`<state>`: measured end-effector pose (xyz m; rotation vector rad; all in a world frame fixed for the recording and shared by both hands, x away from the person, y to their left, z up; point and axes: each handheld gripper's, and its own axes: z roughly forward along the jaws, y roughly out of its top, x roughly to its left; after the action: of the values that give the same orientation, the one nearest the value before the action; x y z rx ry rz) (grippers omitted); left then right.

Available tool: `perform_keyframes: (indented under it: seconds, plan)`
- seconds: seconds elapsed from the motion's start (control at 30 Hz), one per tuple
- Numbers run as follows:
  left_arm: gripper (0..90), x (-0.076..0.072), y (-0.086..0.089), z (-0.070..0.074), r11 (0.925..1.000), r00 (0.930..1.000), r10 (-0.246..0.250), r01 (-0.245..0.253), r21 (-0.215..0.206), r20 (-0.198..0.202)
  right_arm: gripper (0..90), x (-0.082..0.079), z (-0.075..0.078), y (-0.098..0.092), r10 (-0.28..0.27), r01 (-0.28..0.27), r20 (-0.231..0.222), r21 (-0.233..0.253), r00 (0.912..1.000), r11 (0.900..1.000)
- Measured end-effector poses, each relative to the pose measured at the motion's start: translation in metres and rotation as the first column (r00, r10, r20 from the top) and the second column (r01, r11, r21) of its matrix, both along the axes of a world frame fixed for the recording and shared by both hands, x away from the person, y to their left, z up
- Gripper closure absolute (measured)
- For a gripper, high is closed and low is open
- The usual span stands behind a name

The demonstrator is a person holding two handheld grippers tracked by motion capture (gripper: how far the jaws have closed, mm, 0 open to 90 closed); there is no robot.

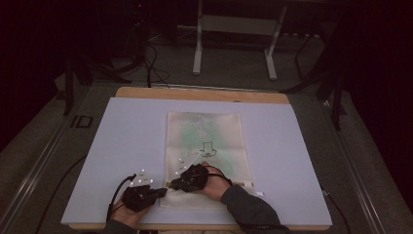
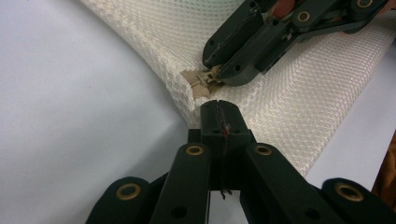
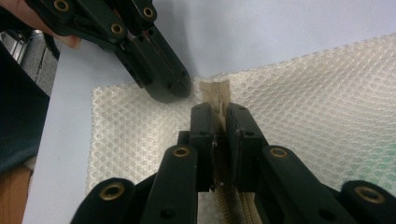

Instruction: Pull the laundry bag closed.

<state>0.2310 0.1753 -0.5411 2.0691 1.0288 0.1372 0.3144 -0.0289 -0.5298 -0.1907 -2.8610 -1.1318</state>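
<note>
Right gripper [image 3: 219,112] is clamped on the zipper pull [image 2: 201,80] at the mesh bag's [image 1: 204,141] near-left corner; left gripper [image 2: 218,108] pinches the corner fabric right beside it.

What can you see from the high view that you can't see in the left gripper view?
High view alone: the whole mesh bag with its green inside and black drawing, the wooden table edge, the floor and a white stand behind.

Left gripper view alone: the weave close up, the beige zipper end nipped by the right gripper, and the left gripper shut on the bag's corner.

Both: bag, white board, both grippers.
</note>
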Motion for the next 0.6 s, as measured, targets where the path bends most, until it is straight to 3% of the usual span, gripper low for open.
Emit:
perform_keyframes:
  seconds: [0.23,0.43,0.6]
  plan:
    - [89.5,0.0034,0.0062,-0.0007,0.9983,0.9996,-0.003,0.001,-0.058,-0.029,82.3,0.001,-0.0029,0.0001,-0.006,0.006,-0.008,0.024,1.0,1.0]
    - [89.3,0.0036,0.0084,0.0045,0.9965,0.9986,0.048,-0.047,-0.069,0.019,82.3,0.0004,-0.0037,0.0006,-0.009,0.009,-0.004,0.031,1.0,0.999]
    - [89.3,0.0099,0.007,0.0037,0.9955,0.9973,0.068,-0.066,-0.068,0.026,82.2,-0.0002,-0.0036,0.0029,-0.01,0.01,0.002,0.027,1.0,1.0]
